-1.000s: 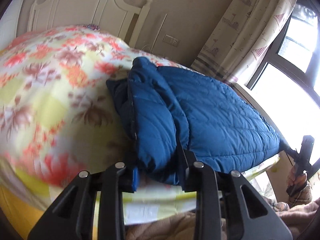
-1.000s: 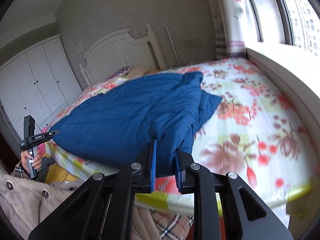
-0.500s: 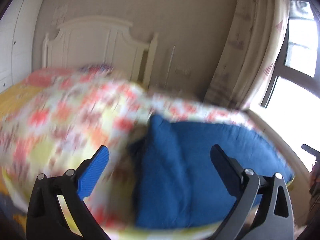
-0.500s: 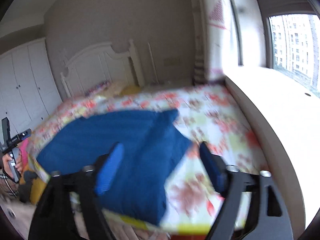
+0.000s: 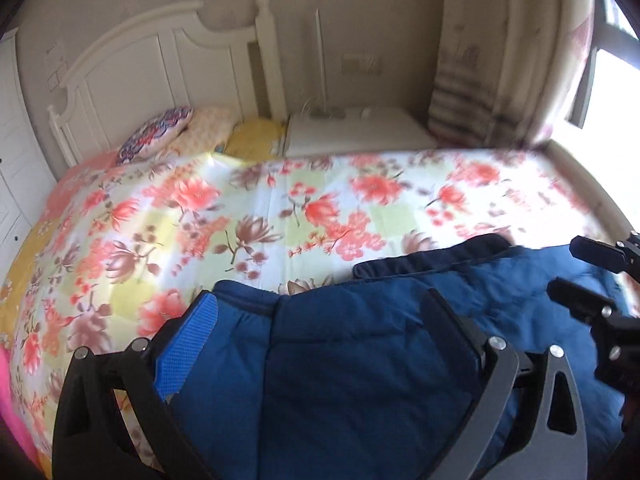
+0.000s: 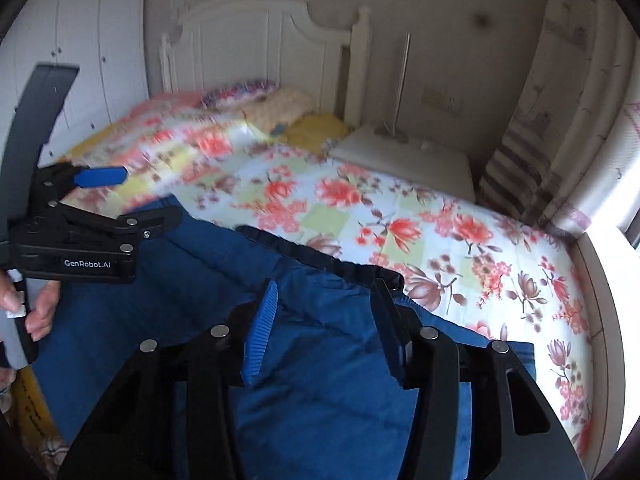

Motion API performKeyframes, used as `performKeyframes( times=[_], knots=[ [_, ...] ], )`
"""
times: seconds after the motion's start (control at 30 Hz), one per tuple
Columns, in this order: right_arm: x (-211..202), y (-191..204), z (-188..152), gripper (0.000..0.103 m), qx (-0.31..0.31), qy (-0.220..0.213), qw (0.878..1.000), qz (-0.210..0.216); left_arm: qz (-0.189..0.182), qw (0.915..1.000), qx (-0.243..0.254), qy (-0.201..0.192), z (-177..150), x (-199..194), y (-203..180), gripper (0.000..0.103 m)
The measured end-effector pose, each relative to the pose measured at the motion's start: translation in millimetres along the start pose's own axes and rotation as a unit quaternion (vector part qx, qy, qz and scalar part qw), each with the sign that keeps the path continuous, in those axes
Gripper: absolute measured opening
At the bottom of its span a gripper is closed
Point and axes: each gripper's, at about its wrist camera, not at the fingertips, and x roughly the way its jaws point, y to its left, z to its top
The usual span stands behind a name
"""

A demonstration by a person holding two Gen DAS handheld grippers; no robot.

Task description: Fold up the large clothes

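A: Status of left tongs (image 5: 320,304)?
B: Spread wide above the blue quilted jacket (image 5: 360,360); nothing gripped.
A: Jacket location?
B: Flat on the floral bedspread (image 5: 280,208), near edge of the bed.
A: Right tongs (image 6: 326,300)?
B: Jaws have just been closing, now part-open above the jacket; nothing gripped.

Bed (image 5: 304,208) with floral cover fills the room's middle; white headboard (image 5: 160,76) behind it against a beige wall (image 5: 360,8); nightstand (image 5: 352,132) right of headboard; curtain (image 5: 492,60) and bright window (image 5: 612,92) further right; white wardrobe (image 6: 80,40) left of headboard.
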Motion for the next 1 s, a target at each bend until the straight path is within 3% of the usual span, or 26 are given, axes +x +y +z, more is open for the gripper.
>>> performKeyframes(
  times=[0.13, 0.2, 0.6, 0.77, 0.83, 0.9, 0.93, 1.0],
  knots=[
    [66, -6, -11, 0.051, -0.005, 0.070, 0.997, -0.016, -0.002, 0.9991, 0.000, 0.042, -6, 60, -9, 0.100],
    [78, -14, -19, 0.051, 0.019, 0.065, 0.998, 0.005, -0.014, 0.9965, -0.010, 0.082, -16, 92, -11, 0.101],
    [75, -10, -27, 0.051, 0.012, 0.041, 0.999, -0.011, -0.039, 0.9974, -0.029, 0.054, -25, 93, -5, 0.101],
    [75, 2, -21, 0.052, -0.017, 0.056, 0.997, -0.046, -0.038, 0.9977, -0.027, 0.050, -26, 93, -6, 0.101],
    [66, 5, -13, 0.052, 0.000, 0.065, 0.997, -0.045, -0.037, 0.9978, -0.026, 0.049, -26, 93, -6, 0.101],
    [53, 14, -5, 0.052, -0.003, 0.036, 0.999, -0.019, -0.039, 0.9977, -0.027, 0.049, -26, 93, -6, 0.101],
    [55, 20, -5, 0.053, -0.020, 0.034, 0.998, -0.038, -0.040, 0.9976, -0.028, 0.049, -26, 93, -6, 0.101],
    [85, 25, -16, 0.054, -0.030, 0.088, 0.994, -0.050, -0.044, 0.9973, -0.032, 0.049, -26, 92, -4, 0.101]
  ],
)
